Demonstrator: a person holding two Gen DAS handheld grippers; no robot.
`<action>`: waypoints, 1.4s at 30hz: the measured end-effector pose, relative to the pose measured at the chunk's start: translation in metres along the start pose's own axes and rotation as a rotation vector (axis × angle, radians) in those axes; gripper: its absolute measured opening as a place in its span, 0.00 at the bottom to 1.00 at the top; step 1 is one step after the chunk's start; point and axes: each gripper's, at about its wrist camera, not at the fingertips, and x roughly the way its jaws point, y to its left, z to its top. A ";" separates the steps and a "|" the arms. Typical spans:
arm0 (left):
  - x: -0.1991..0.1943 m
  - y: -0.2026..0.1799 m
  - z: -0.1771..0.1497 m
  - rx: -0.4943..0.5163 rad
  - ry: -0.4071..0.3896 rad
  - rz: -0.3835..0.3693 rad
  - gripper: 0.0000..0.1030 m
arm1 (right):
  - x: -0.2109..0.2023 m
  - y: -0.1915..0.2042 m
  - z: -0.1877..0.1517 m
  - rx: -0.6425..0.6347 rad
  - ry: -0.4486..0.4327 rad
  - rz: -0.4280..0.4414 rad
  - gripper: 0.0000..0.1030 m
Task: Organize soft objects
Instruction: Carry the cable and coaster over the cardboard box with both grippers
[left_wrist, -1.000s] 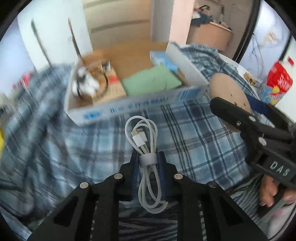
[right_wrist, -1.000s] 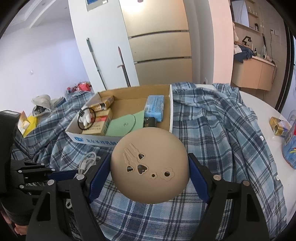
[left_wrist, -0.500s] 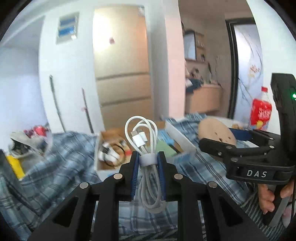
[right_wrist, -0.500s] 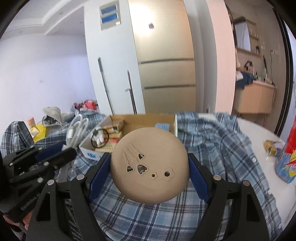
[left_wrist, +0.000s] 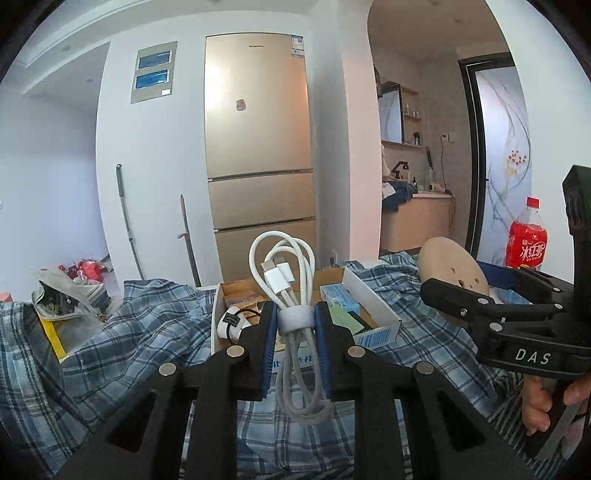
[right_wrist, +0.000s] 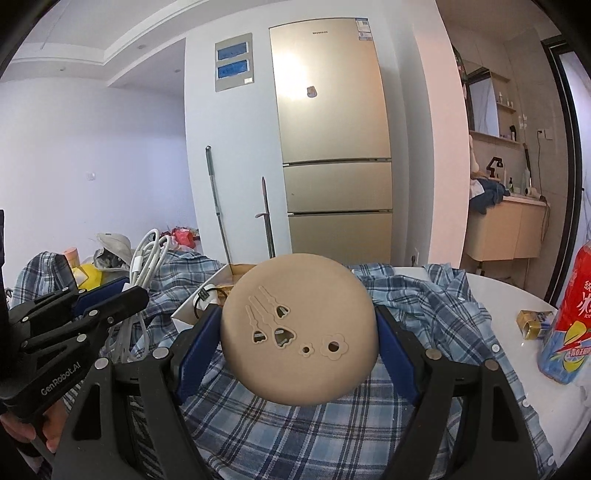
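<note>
My left gripper (left_wrist: 295, 321) is shut on a coiled white charging cable (left_wrist: 284, 280) at its strap, lifted above the blue plaid shirt (left_wrist: 147, 332). The same cable (right_wrist: 146, 258) shows at the left of the right wrist view. My right gripper (right_wrist: 299, 332) is shut on a round tan silicone pad (right_wrist: 299, 328) with cut-out shapes; its blue pads press both sides. That pad (left_wrist: 452, 264) appears edge-on at the right of the left wrist view. Beyond both lies an open cardboard box (left_wrist: 373, 306) holding a green pad, a blue pack and a black-banded white bundle.
The plaid shirt (right_wrist: 424, 306) covers a white table (right_wrist: 524, 317). A red drink bottle (left_wrist: 526, 240) and a small gold box (right_wrist: 533, 323) stand at the right. A gold fridge (right_wrist: 332, 147), two leaning poles and floor clutter at the left lie behind.
Both grippers rose and tilted upward, so the box and shirt sank in view and the fridge and walls came in. Each still holds its object.
</note>
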 end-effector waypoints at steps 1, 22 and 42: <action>0.000 0.000 0.002 -0.002 0.004 0.001 0.21 | -0.001 0.000 0.001 0.000 -0.005 -0.003 0.77; -0.001 0.015 0.139 -0.093 -0.123 0.010 0.21 | 0.017 0.001 0.129 0.047 -0.122 -0.003 0.78; 0.102 0.029 0.101 -0.103 0.228 -0.034 0.21 | 0.091 0.001 0.083 0.019 0.048 -0.078 0.78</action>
